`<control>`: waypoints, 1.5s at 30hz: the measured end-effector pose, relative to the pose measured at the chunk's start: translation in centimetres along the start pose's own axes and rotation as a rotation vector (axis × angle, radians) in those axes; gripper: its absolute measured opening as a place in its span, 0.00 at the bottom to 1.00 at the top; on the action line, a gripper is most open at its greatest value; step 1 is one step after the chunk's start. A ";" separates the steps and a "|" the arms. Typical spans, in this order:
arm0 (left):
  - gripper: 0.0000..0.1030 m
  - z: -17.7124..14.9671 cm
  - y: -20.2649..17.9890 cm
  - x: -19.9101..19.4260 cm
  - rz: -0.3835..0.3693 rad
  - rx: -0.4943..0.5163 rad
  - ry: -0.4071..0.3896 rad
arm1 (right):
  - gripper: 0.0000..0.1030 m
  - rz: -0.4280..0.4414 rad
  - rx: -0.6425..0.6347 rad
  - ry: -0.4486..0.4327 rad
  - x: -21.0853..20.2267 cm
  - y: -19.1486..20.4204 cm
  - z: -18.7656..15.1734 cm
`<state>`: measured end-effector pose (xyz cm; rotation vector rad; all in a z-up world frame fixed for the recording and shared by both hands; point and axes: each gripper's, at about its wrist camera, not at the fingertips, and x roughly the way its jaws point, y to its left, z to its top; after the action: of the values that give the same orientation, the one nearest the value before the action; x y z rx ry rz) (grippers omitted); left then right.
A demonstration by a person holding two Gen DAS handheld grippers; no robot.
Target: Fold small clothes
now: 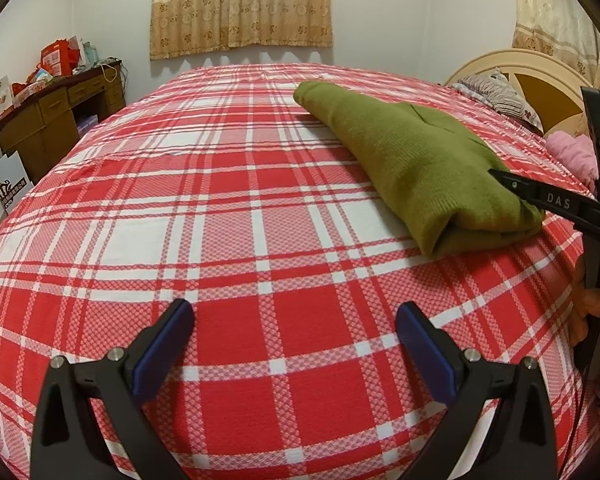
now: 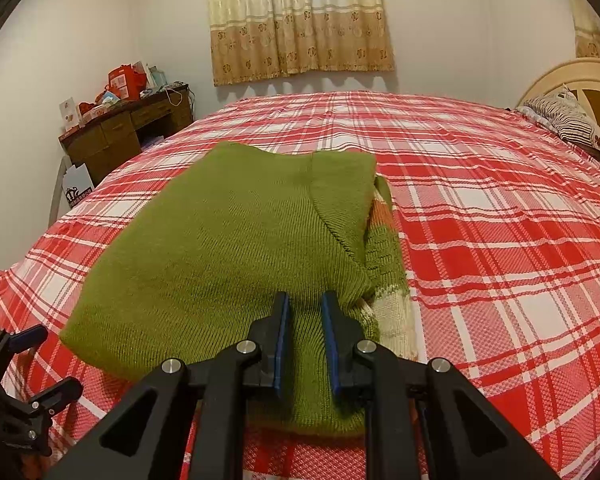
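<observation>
A folded green knit sweater lies on the red and white plaid bedspread; a white and orange part shows at its right edge. My right gripper is shut on the sweater's near edge, a ridge of knit pinched between the blue pads. In the left wrist view the sweater lies at the right, with the right gripper's finger on its near end. My left gripper is open and empty over bare bedspread, to the left of the sweater. It also shows in the right wrist view's lower left corner.
A cluttered wooden desk stands at the far left by the wall. Pillows and a headboard are at the far right. A pink cloth lies near the pillows. Curtains hang behind the bed.
</observation>
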<state>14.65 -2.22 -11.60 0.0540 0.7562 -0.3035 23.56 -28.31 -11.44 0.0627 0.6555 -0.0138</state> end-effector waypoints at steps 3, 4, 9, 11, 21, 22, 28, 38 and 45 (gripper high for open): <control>1.00 0.0 0.0 0.0 0.000 0.000 0.000 | 0.17 -0.004 -0.003 -0.001 0.0 0.1 0.0; 1.00 0.0 0.0 0.0 0.000 -0.001 0.000 | 0.17 -0.005 -0.004 -0.001 0.0 0.1 0.0; 1.00 0.0 0.0 0.0 0.000 0.000 -0.001 | 0.17 -0.008 -0.006 0.000 0.0 0.3 0.0; 1.00 -0.1 0.0 0.0 0.001 0.000 -0.002 | 0.17 -0.004 -0.002 -0.001 0.0 0.2 0.0; 1.00 0.1 -0.1 0.0 0.008 0.001 0.012 | 0.17 0.001 0.002 -0.001 0.0 0.1 0.0; 1.00 0.2 -0.1 0.0 0.011 0.002 0.013 | 0.17 0.003 0.003 -0.001 0.0 0.1 0.0; 1.00 0.1 -0.3 0.1 0.015 0.004 0.010 | 0.17 0.009 0.008 -0.004 0.0 -0.1 0.0; 1.00 0.1 -0.2 0.1 0.011 0.002 0.002 | 0.17 0.012 0.009 -0.005 0.0 -0.3 0.0; 1.00 0.1 -0.2 0.1 0.011 0.002 0.002 | 0.17 0.011 0.008 -0.005 0.0 -0.3 0.0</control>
<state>14.74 -2.45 -11.64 0.0598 0.7577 -0.2941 23.57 -28.60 -11.45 0.0743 0.6502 -0.0059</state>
